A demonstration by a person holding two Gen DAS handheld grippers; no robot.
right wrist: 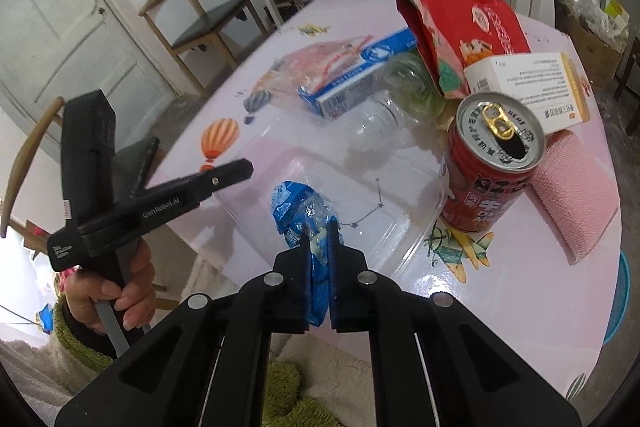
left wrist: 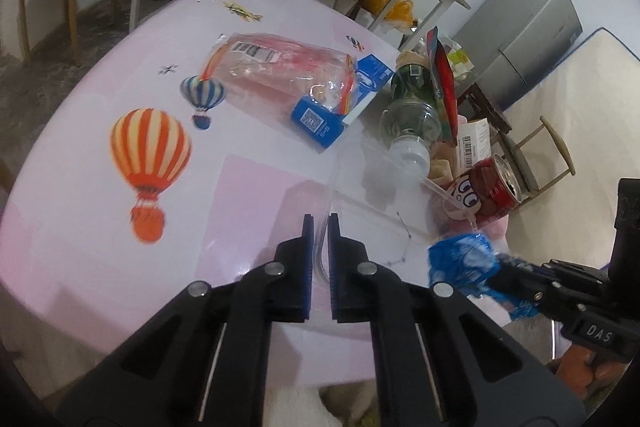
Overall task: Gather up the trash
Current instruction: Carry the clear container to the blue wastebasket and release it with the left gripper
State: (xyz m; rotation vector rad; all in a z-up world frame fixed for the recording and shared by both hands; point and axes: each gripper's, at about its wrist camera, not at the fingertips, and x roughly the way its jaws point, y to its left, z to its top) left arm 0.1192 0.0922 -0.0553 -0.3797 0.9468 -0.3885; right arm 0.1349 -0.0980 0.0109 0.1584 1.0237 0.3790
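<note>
1. The left gripper (left wrist: pixel 320 223) has its jaws clamped on the rim of a clear plastic tray (left wrist: pixel 320 251) near the table's (left wrist: pixel 80 187) front edge.
2. The right gripper (right wrist: pixel 320 231) is clamped on a crumpled blue wrapper (right wrist: pixel 296 203) above that tray.
3. A red can (right wrist: pixel 488 171), a clear bottle (left wrist: pixel 412 111), a blue carton (left wrist: pixel 340 107) and a plastic bag (left wrist: pixel 272 63) lie toward the table's far right corner.
</note>
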